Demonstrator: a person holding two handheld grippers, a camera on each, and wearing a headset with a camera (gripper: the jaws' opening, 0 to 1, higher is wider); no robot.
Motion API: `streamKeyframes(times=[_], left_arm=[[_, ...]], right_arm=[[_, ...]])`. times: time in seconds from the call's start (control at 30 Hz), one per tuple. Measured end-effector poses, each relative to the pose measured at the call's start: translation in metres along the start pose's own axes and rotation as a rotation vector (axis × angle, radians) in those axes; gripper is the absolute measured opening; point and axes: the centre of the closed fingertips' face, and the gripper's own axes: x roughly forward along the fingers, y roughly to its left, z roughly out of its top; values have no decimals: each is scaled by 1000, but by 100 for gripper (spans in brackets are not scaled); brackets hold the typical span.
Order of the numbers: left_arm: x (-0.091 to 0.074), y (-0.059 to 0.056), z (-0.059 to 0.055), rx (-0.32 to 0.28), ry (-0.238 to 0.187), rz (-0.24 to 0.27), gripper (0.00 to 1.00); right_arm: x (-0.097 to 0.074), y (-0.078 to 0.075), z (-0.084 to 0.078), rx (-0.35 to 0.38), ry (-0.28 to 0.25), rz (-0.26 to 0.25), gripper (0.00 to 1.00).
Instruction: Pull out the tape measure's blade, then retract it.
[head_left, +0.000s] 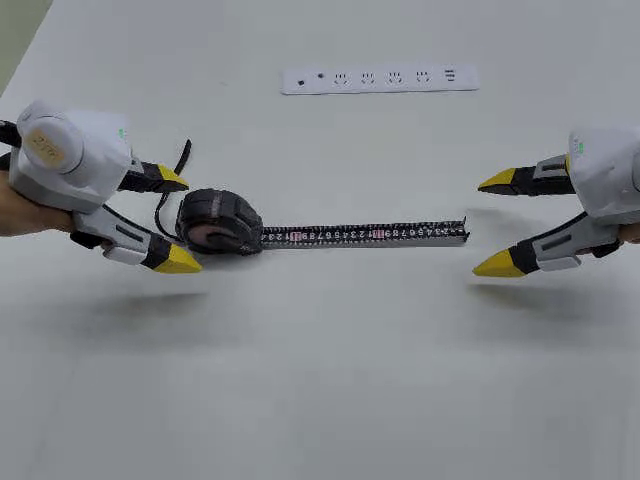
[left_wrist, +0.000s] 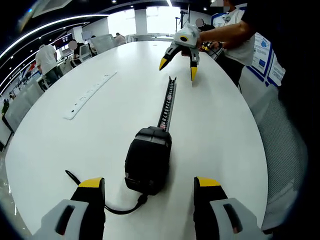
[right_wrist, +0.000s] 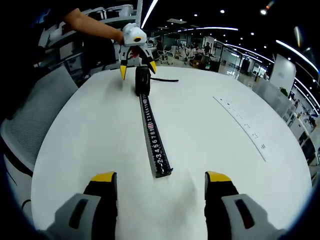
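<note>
Tape measure (head_left: 220, 221) and everything else lie on a broad white worktop (head_left: 320, 380), and the places below are given from the measure's case (left_wrist: 148, 159).

A long white power strip (head_left: 380, 79) lies flat on the far side of the case, well apart from it and roughly parallel to the blade.

The left claw (head_left: 186, 225) is at the rear of the case. Its jaws are spread wide, with one yellow tip on each side of the case, near it but with a gap showing on both sides in the left gripper view. It holds nothing.

The right claw (head_left: 481, 229) is well away from the case, just past the far end of the blade. It too is spread wide with nothing between its tips, and it does not touch the blade.

The case is black and rounded and sits on the worktop. The blade (head_left: 365, 235) is dark with pale numerals and red marks. It runs out of the case in a straight line, flat on the worktop, toward the right claw.

A thin black cord (left_wrist: 122, 211) trails from the rear of the case and curls past the left claw. The small hook (right_wrist: 164, 172) at the blade's end rests on the worktop, the part farthest from the case.
</note>
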Motion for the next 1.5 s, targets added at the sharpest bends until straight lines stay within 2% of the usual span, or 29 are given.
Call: streamKeyframes(times=[0.13,0.2,0.27,0.37,0.57,0.8,0.9,0.93,1.0,1.1,1.3,1.5], left_arm=[[-5,-2,-2,0,-9,9,76],[-7,-3,-2,-2,-12,19,82],[-8,-2,-1,-15,-28,30,86],[-12,-4,0,-47,-51,38,91],[-14,-8,2,-57,-57,38,96],[-18,-11,1,-74,-73,49,97],[-27,-18,0,-100,-103,75,97],[-33,-28,-4,-116,-118,92,97],[-35,-33,-4,-130,-128,101,97],[-39,-38,-4,-158,-153,123,97],[-43,-48,-5,-189,-176,152,97],[-51,-52,-1,-248,-227,233,97]], right_arm=[[-3,4,4,14,-7,-35,87],[-5,5,5,21,-7,-41,91],[-7,6,5,55,-10,-56,97],[-12,8,3,88,-3,-74,100],[-14,11,3,85,-8,-76,100],[-20,14,3,92,-10,-93,100],[-30,24,5,121,-22,-132,100],[-36,32,5,158,-38,-162,100],[-38,36,5,171,-45,-175,100],[-41,42,7,190,-56,-196,100],[-46,49,9,219,-71,-235,100],[-51,55,13,257,-90,-278,100]])
